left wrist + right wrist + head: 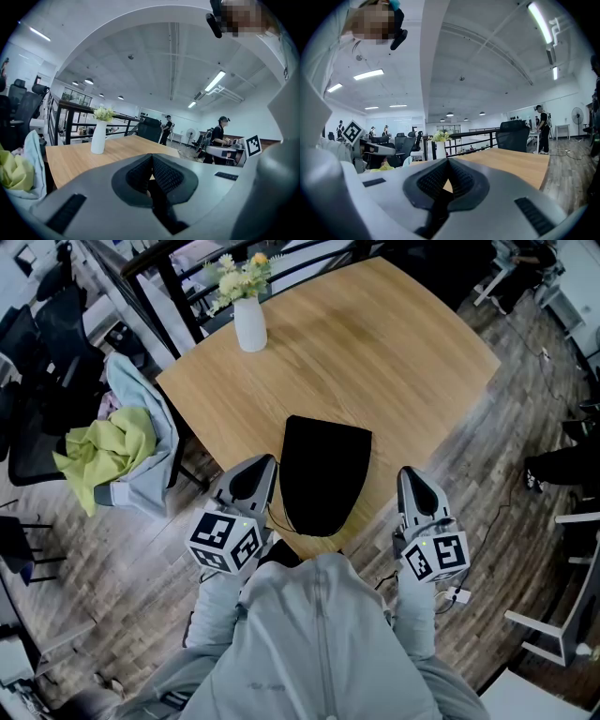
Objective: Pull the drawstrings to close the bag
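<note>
Two shut, empty grippers, left gripper [264, 465] and right gripper [411, 474], flanked the bag [323, 474] on the table [394, 352]; I couldn't tell whether its mouth was cinched or slack.

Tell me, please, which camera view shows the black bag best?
The head view: the black bag lies in full sight on the table, between the left gripper and the right gripper. The two gripper views show no part of it; each gripper's own body hides the near table.
</note>
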`<state>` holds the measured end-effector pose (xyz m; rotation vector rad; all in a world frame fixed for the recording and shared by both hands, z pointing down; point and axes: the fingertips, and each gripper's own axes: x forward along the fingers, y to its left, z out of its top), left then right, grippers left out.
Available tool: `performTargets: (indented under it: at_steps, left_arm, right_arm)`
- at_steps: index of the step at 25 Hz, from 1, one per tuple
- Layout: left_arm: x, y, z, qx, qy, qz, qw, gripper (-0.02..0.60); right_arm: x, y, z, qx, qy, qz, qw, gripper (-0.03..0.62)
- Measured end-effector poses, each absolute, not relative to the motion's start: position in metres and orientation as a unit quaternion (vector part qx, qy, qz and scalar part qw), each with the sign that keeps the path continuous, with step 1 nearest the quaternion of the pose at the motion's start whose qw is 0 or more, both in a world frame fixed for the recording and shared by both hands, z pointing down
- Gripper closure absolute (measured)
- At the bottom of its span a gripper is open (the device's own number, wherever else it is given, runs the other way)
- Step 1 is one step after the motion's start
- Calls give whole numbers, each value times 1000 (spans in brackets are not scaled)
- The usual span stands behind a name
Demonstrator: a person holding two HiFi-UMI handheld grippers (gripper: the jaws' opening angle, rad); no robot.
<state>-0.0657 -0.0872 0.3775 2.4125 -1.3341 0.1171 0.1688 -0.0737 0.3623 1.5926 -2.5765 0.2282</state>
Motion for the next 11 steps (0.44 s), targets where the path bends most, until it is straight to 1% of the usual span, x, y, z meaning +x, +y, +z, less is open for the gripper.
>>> performTargets:
  at_steps: [11]
  left_arm:
    - [-71,-88,381,857,-476,43,194,555]
  right_arm:
    - [160,-78,364,517,-851,70,58,572]
